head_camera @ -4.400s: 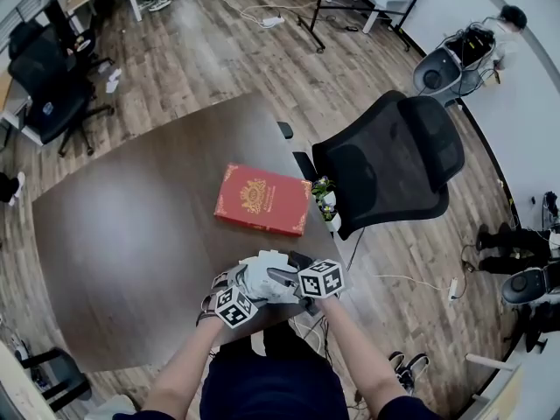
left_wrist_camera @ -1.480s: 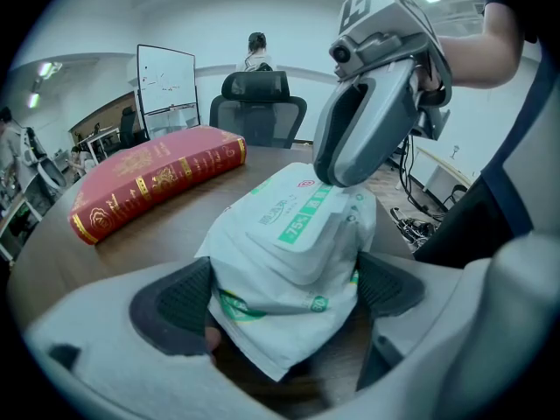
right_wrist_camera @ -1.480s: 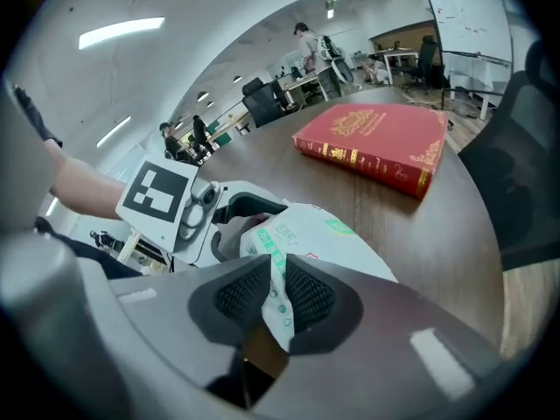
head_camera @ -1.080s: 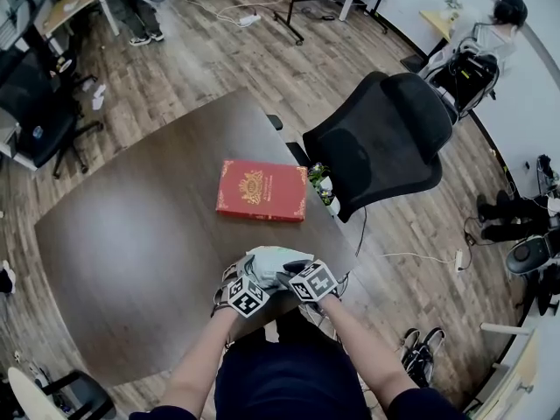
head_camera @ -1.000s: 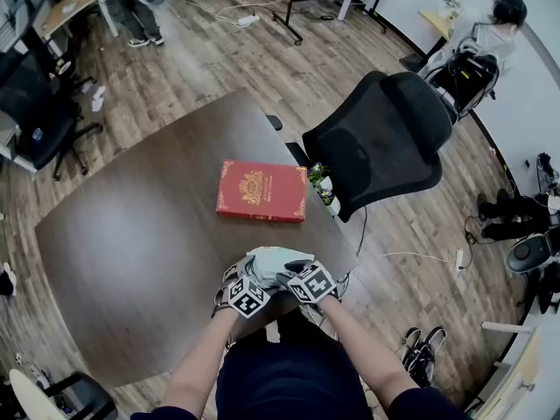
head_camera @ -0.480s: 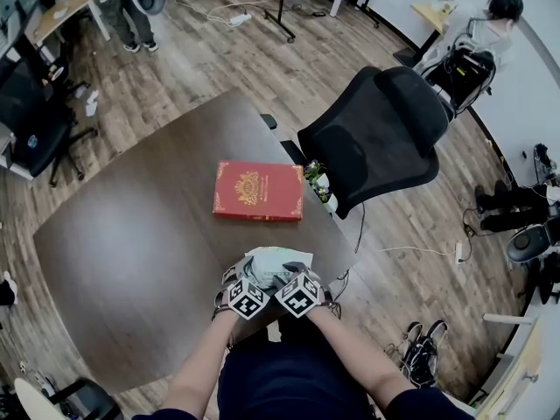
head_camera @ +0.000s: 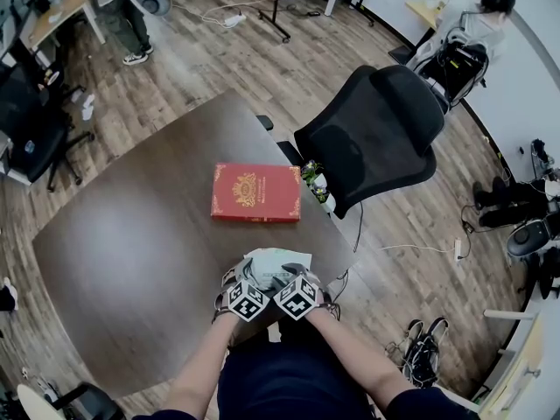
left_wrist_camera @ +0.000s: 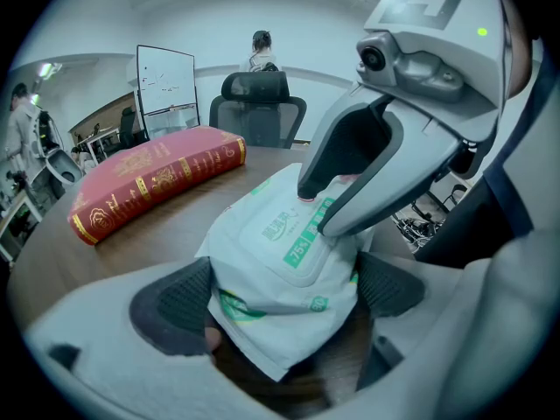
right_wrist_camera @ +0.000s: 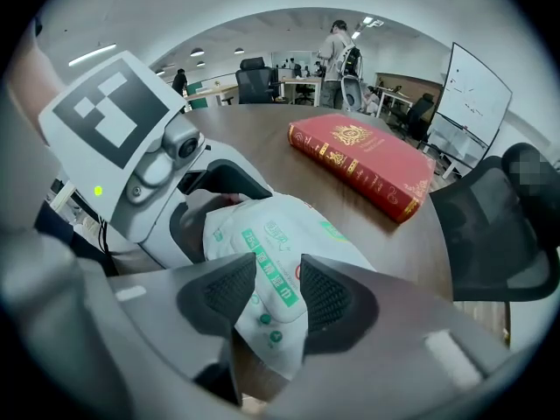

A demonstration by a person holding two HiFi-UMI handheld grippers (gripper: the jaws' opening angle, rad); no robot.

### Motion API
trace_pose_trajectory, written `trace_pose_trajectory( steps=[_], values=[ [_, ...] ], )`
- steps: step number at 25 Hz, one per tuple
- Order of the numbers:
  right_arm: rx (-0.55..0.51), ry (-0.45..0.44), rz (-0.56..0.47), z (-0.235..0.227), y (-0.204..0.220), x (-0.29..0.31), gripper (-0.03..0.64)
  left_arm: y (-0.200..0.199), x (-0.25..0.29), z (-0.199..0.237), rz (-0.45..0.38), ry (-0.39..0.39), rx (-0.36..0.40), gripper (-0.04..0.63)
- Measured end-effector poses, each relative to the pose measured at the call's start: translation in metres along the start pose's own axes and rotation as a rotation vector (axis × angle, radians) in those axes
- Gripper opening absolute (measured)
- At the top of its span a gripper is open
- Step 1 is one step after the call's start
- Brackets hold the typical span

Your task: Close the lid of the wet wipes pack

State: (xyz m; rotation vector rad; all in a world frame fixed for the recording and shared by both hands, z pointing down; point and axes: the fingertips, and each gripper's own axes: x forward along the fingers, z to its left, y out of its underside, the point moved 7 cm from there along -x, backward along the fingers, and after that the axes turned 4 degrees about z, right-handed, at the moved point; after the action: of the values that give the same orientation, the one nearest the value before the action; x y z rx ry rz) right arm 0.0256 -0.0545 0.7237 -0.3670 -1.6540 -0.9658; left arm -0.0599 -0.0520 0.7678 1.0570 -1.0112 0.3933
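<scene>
One wet wipes pack (head_camera: 271, 260), one red book (head_camera: 255, 193), two claws. The pack is soft and white with green print, its lid (left_wrist_camera: 296, 245) lying flat. It sits at the tabletop's (head_camera: 131, 252) near edge. The left claw (left_wrist_camera: 282, 294) clamps its sides. The right claw (right_wrist_camera: 278, 291), jaws narrowly apart, rests its tips on the lid.

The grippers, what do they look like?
Both the left gripper and right gripper are pale grey plastic, with dark bumpy pads on the fingers. Each carries a cube of black-and-white squares, a small camera and a green light.
</scene>
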Motion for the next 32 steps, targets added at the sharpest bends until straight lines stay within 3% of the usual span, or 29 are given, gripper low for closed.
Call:
trace_pose_trajectory(
  steps=[8, 15, 23, 32],
  values=[
    [0.022, -0.015, -0.019, -0.001, 0.001, 0.0, 0.176, 0.001, -0.006, -0.001, -0.017, -0.001, 0.007, 0.52],
    [0.047, -0.016, -0.028, 0.0, 0.004, -0.002, 0.176, 0.003, -0.052, -0.003, -0.101, -0.028, -0.036, 0.52],
    [0.066, -0.01, -0.05, -0.001, 0.008, -0.004, 0.173, 0.003, -0.126, -0.012, -0.242, -0.096, -0.177, 0.52],
    [0.11, -0.038, -0.096, 0.001, 0.006, -0.004, 0.21, -0.004, -0.186, -0.01, -0.257, -0.066, -0.129, 0.522]
  ],
)
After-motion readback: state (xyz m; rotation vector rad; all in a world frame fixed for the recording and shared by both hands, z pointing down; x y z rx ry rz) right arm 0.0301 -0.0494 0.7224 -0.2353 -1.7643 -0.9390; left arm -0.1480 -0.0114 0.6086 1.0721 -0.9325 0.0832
